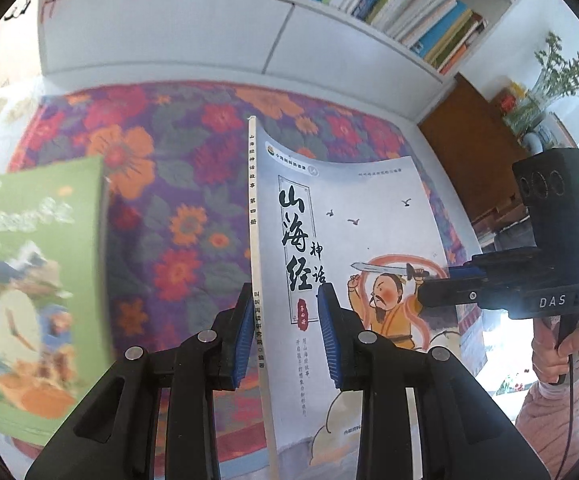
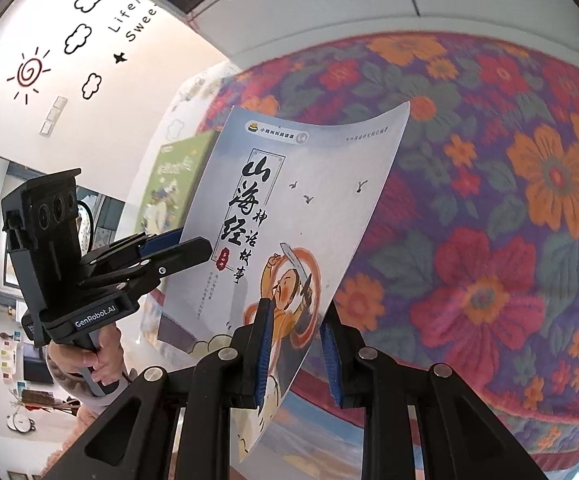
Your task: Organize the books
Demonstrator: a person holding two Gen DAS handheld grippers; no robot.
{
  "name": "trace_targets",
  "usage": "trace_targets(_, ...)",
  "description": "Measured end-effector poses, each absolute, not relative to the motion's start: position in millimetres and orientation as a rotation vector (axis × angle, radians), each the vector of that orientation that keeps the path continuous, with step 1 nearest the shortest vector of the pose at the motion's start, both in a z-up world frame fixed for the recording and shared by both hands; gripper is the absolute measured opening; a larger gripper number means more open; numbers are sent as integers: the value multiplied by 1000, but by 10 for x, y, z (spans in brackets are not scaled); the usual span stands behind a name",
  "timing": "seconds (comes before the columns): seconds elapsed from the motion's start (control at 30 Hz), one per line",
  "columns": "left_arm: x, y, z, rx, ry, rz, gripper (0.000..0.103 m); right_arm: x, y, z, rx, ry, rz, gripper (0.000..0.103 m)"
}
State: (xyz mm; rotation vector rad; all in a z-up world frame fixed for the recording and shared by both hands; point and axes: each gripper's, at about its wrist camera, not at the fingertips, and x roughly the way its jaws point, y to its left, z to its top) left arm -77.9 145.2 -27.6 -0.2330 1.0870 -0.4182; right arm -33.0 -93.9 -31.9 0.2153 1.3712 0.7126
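Observation:
A thin grey-blue book (image 1: 361, 232) with black brush lettering and a swordsman drawing hangs upright above the floral quilt (image 1: 177, 208), its cover bowed. My left gripper (image 1: 285, 294) is shut on its spine edge near the bottom. My right gripper (image 1: 429, 292) grips the opposite edge. In the right wrist view the same book (image 2: 289, 184) runs between the blue pads of my right gripper (image 2: 295, 312), and my left gripper (image 2: 191, 240) clamps its far edge. A green book (image 1: 37, 280) shows blurred at the left, behind the grey one (image 2: 177, 172); what it rests on is hidden.
A white shelf packed with several books (image 1: 389, 4) runs above a white cabinet (image 1: 169, 32) behind the bed. A brown wooden cabinet (image 1: 469, 144) and a plant in a vase (image 1: 561, 68) stand at the right. A hand (image 2: 101, 356) holds the left gripper's handle. Wall stickers (image 2: 29, 72) at left.

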Motion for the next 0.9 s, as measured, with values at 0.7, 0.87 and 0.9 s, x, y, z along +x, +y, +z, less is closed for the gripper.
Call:
trace_targets(0.7,-753,3176,46,-383,980,-257,28,44,878,74,76,1352,860,24)
trace_targets(0.87,-765,3464,-145,-427,996,-206,28,82,1248,-102,67,1390,898,24)
trace_targets(0.9,-756,3505,-177,-431,1001,-199,28,94,1328,-145,61,1393,901,24)
